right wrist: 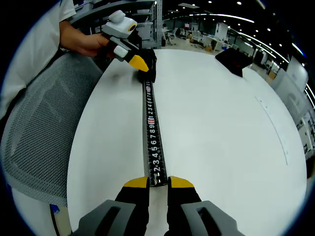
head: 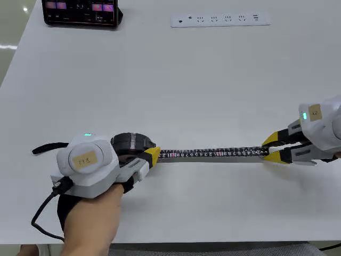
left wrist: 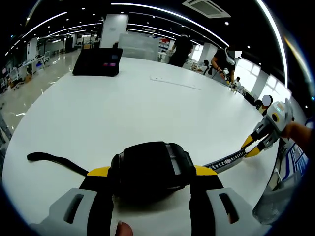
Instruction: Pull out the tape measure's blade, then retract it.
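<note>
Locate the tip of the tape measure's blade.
In the head view, the blade tip sits on the right of the table, pinched in the right claw, opposite the case in the left claw.

Case [head: 132, 143] black, with a black strap [head: 45, 148]. Blade [head: 213, 153] black with white numerals and 1 red mark. Left gripper [left wrist: 152, 171] and right gripper [head: 269, 149]: white bodies, black fingers, yellow tips, 1 green light each. Table [head: 176, 80] and power strip [head: 219, 20] white. Screen [head: 81, 10] dark with pink tiles
</note>
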The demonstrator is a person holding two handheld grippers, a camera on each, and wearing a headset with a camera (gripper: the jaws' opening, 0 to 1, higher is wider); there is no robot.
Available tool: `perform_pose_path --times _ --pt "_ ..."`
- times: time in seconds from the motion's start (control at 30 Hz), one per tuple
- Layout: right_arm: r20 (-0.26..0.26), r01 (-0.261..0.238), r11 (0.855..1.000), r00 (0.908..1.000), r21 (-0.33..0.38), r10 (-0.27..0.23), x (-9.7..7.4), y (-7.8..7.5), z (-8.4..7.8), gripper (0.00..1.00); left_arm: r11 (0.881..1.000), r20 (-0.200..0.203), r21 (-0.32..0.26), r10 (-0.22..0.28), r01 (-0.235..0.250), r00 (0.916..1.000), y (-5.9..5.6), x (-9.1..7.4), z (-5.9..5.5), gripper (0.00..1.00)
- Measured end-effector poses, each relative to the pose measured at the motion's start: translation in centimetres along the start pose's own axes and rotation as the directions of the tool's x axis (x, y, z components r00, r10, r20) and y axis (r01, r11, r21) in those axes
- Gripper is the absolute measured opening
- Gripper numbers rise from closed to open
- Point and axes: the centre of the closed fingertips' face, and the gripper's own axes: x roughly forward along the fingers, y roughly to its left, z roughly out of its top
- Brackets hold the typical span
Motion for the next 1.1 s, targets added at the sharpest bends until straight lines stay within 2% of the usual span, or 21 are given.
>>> perform_pose_path --times 0.5,0.97,1.1 --pt "0.034 -0.024 1.0 0.9991 0.001 0.024 0.9 0.1 1.7 0.09 0.999 0.01 -0.027 -0.02 0.021 0.9997 0.0 -0.1 0.0 0.58" --pt "0.031 -0.037 0.999 0.9988 0.012 0.037 1.2 0.2 1.9 0.09 0.999 0.015 -0.037 -0.031 0.031 0.9994 0.0 -0.1 0.0 0.58" --pt "0.042 -0.039 0.999 0.9984 0.014 0.038 1.5 0.2 2.4 0.09 0.999 0.015 -0.039 -0.035 0.035 0.9993 0.0 -0.1 0.0 0.58"
